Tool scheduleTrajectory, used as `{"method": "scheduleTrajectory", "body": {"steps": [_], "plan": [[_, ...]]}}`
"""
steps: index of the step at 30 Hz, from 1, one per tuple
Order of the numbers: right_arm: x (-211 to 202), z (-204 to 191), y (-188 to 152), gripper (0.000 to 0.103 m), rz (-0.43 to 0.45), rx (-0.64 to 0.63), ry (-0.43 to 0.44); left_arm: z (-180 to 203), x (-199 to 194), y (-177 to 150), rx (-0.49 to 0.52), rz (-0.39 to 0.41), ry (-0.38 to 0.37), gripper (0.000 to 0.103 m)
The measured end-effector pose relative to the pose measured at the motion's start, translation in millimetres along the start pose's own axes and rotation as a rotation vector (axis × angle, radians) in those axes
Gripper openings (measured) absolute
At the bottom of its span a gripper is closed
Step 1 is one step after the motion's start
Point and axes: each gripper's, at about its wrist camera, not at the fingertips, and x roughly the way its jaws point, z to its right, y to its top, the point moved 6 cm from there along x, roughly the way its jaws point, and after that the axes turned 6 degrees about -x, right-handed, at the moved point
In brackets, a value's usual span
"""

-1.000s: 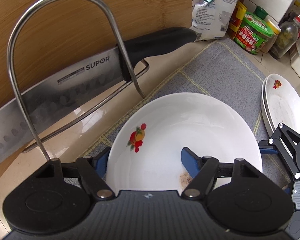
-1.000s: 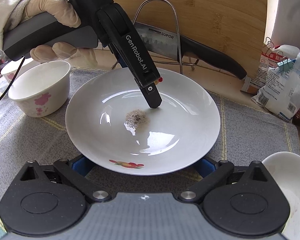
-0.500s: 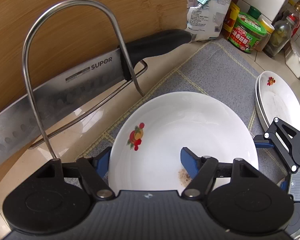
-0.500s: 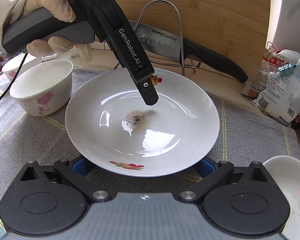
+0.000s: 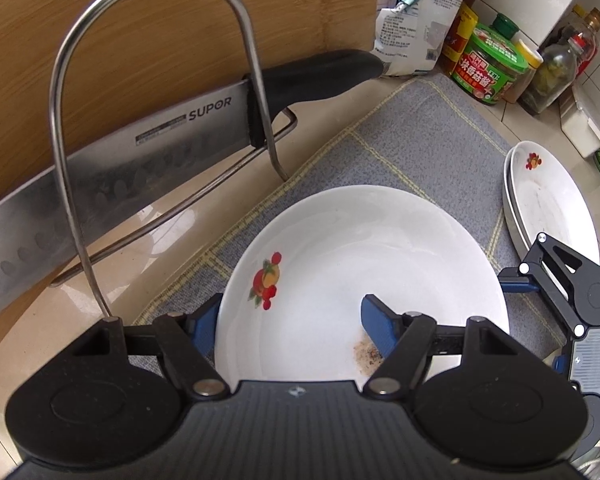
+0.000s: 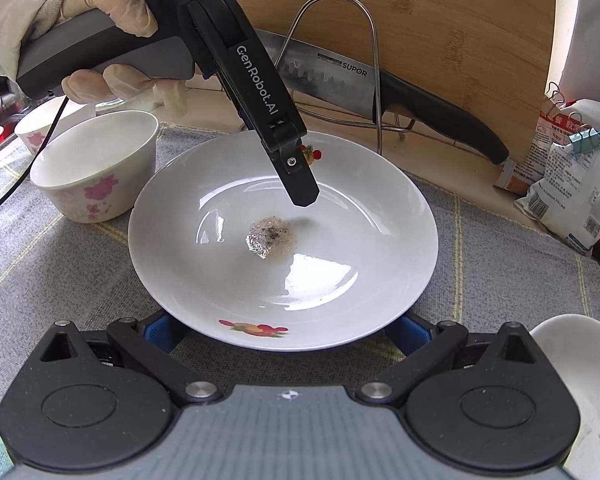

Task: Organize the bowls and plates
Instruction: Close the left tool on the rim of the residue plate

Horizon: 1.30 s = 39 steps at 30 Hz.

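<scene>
The white plate [image 6: 284, 240] lies flat on the grey mat [image 6: 60, 272], with a small brown and grey smear of dirt [image 6: 271, 236] in its middle. The left gripper [image 5: 288, 322] has its fingers spread wide. One blue finger [image 5: 378, 328] hangs over the inside of the plate, close to the dirt, and the other blue finger [image 5: 204, 326] sits outside the rim, so the plate's edge is between them. They do not look pressed on it. In the right wrist view that gripper's black tip floats a little above the plate, with a soft shadow under it.

The right gripper [image 6: 288, 334] is also spread wide, one finger on each side of the plate's near edge. Most of both fingers is hidden under the plate, so only blue bits show. I cannot tell if they touch it.

A gloved hand [image 6: 112, 40] holds the left gripper's handle. Left of the fingers stands a bowl with pink flowers [image 6: 96, 168]. Past the plate, a big knife [image 5: 112, 164] rests in a wire rack [image 5: 148, 92]. To the right lies a stack of plates [image 5: 548, 200], partly cut off.

Since a second ago the left gripper has lifted and pulled back a bit. Its tip now sits higher over the plate. The plate has not moved.
</scene>
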Motion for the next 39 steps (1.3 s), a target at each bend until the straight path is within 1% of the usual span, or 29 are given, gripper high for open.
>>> {"method": "scheduleTrajectory", "body": {"steps": [2,9,12,18,25,39], "plan": [[1,3,-1,0.103,-0.006,0.023,0.017,1,2,1,0.007,0.003,-0.006,0.072],[1,4,-3,0.103,0.010,-0.005,0.024,2,2,2,0.034,-0.002,-0.019,0.072],[0,1,-2,0.103,0.023,-0.042,0.009,4,2,1,0.040,-0.007,-0.028,0.072],[1,2,-2,0.103,0.023,-0.040,0.013,6,0,-1,0.056,-0.002,-0.025,0.072],[-2,1,-3,0.103,0.016,-0.061,-0.004,10,-3,-1,0.065,0.009,-0.023,0.072],[-19,-3,3,0.103,0.037,-0.054,-0.002,19,-21,-6,0.076,0.035,-0.011,0.072]]}}
